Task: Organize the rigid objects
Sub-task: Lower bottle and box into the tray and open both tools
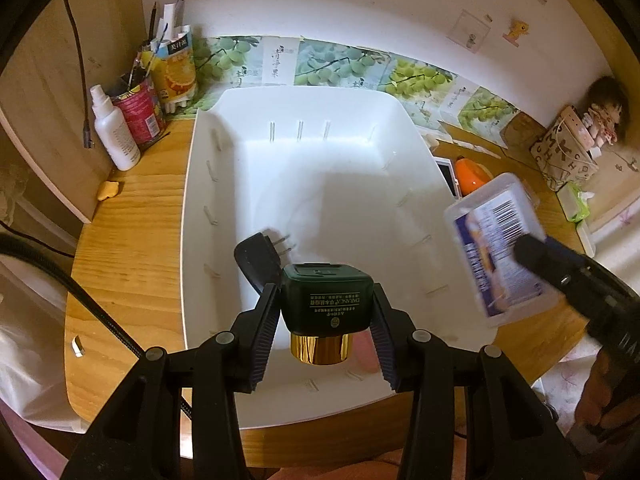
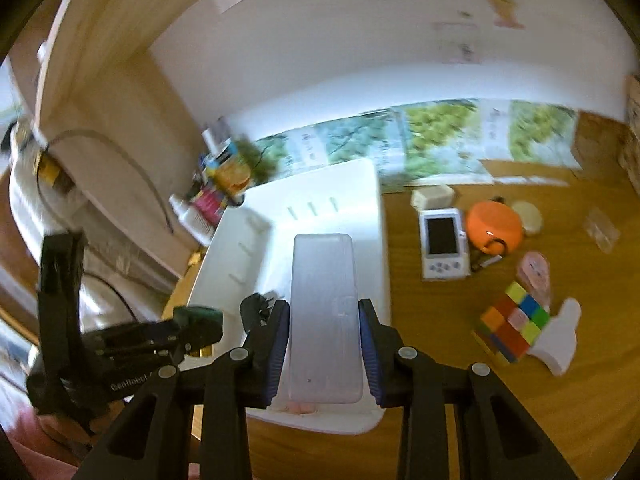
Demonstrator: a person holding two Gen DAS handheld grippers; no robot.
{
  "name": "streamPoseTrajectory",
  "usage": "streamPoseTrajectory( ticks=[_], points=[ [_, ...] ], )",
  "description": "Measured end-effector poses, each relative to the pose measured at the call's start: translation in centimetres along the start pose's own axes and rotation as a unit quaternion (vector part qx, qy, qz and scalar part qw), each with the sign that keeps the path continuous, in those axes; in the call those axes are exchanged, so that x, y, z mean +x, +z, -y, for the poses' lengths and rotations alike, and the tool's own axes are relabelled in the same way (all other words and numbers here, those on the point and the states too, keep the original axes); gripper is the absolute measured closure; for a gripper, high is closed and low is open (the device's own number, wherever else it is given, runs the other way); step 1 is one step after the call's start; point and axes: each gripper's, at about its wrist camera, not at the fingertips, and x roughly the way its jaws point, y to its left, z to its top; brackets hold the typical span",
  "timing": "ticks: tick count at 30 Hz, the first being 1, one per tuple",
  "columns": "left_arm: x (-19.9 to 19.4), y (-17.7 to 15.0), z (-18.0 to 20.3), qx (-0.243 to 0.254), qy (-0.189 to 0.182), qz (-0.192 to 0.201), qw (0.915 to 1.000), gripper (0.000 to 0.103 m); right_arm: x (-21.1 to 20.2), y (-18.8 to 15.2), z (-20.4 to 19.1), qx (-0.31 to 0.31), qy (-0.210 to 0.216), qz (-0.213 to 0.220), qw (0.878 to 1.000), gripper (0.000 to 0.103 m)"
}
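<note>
Two grippers each hold one thing over the white bin (image 1: 208, 184). The left gripper (image 1: 326, 312) is closed tight on a dark green bottle (image 1: 326, 300) with a gold cap, low at 6 o'clock in the bin. The right gripper (image 2: 324, 344) squeezes a clear plastic box (image 2: 324, 312) at the bin's 3 o'clock rim. A black plug (image 1: 256, 258) already lies inside. I think dropping comes next: lower, then let go. The wooden desk (image 2: 440, 380) holds a color cube (image 2: 514, 330) and an orange ball (image 2: 494, 226).
</note>
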Motion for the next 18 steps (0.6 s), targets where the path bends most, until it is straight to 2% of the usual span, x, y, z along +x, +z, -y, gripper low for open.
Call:
streamPoseTrajectory(
  ticks=[8,11,12,14,15,18],
  points=[
    [-0.2,0.0,-0.3,-0.019,0.011,0.003,0.9997,0.055,2.0,-1.0,-2.3,-0.06,0.017,-0.002,0.998,0.068],
    [-0.6,-0.2,-0.3,-0.028,0.017,0.014,0.9994,0.043,2.2,-1.2,-2.2,-0.061,0.03,0.001,0.998,0.067],
    [-0.9,-0.2,-0.2,-0.029,0.018,0.021,0.9992,0.039,2.1,-1.3,-2.1,-0.062,0.035,0.008,0.997,0.065],
    [-1.7,0.0,0.2,-0.034,0.018,0.04,0.9984,0.032,1.6,-1.3,-2.0,-0.067,0.04,0.021,0.997,0.052],
    [-2.0,0.1,0.3,-0.037,0.017,0.048,0.998,0.029,1.4,-1.2,-1.9,-0.069,0.042,0.027,0.996,0.049],
    [-3.1,0.4,1.0,-0.049,0.012,0.079,0.9956,0.026,0.2,-1.1,-1.7,-0.086,0.043,0.056,0.994,0.042]
  ],
)
